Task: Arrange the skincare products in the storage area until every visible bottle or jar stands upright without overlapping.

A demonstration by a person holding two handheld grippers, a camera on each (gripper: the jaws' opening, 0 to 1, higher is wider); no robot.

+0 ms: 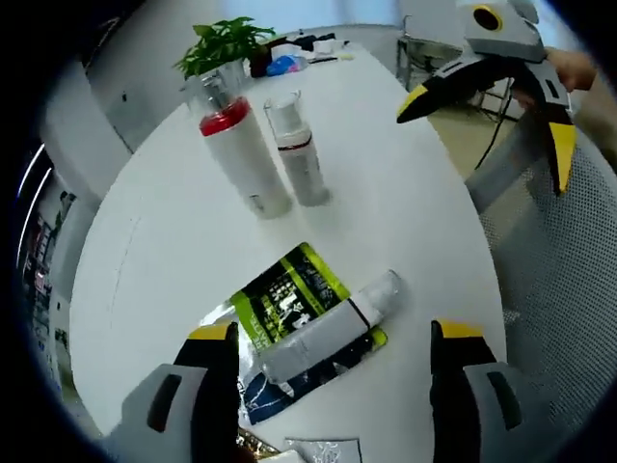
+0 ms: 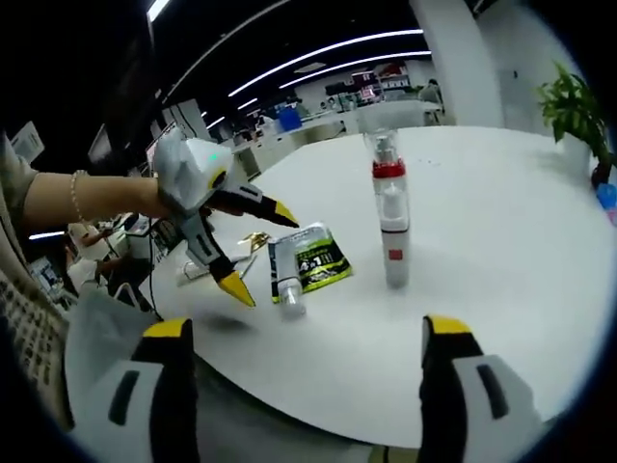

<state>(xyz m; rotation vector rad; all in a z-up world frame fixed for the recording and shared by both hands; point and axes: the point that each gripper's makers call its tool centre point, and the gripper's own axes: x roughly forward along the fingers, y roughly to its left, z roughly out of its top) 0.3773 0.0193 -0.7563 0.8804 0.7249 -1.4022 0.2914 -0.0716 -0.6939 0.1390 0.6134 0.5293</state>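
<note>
Two bottles stand upright on the white round table (image 1: 405, 222): a tall one with a red band (image 1: 236, 154) and a shorter one with a clear cap and dark band (image 1: 299, 154). A white tube with a clear cap (image 1: 328, 333) lies on its side across a green-and-black sachet (image 1: 289, 294). My left gripper (image 1: 333, 331) hovers open just above the tube. My right gripper (image 1: 482, 145) hangs open over the table's right edge. In the right gripper view, the right gripper (image 2: 308, 328) is open near the table rim, and the left gripper (image 2: 265, 258) is open beside the lying tube (image 2: 289, 289) and sachet (image 2: 313, 258). There the upright bottles (image 2: 393, 241) line up one behind the other.
A potted plant (image 1: 227, 43) and small items including a blue one (image 1: 284, 66) sit at the table's far end. A grey mesh chair (image 1: 549, 280) stands by the right edge. A small foil packet (image 1: 323, 449) lies near my left jaws. A person's hand (image 2: 87, 198) holds the left gripper.
</note>
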